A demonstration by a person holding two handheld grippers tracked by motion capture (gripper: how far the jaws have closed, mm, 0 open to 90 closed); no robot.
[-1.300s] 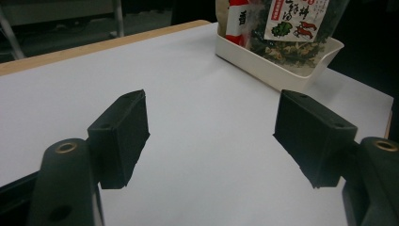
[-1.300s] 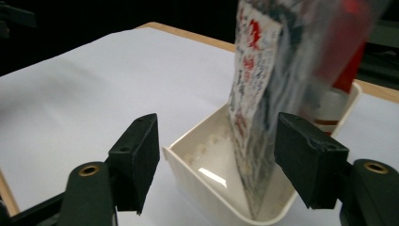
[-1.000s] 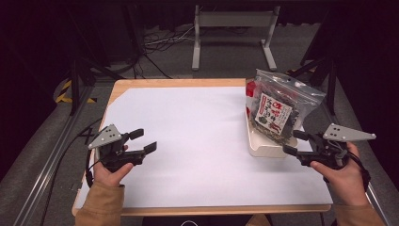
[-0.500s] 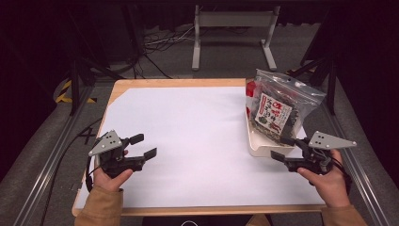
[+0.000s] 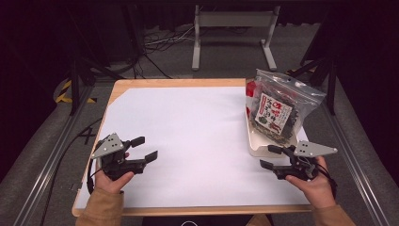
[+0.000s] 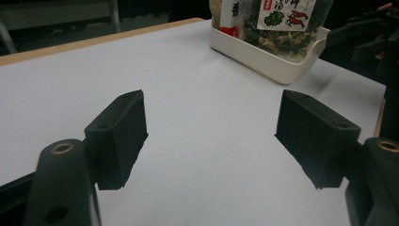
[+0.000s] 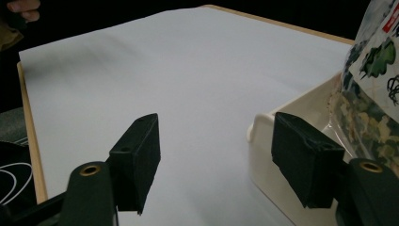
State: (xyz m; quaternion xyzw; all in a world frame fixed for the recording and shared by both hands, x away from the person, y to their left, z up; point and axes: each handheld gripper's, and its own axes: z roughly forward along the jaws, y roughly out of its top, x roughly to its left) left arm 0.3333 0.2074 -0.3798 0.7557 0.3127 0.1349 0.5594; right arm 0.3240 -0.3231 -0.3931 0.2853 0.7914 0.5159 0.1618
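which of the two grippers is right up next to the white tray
The right gripper: its open fingers sit at the white tray's near corner, while the left gripper is across the table.

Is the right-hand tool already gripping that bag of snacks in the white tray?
No: the right tool has its jaws open with nothing between them, just short of the white tray, apart from the snack bag.

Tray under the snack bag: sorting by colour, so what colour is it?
Cream white tray, clearest in the left gripper view.
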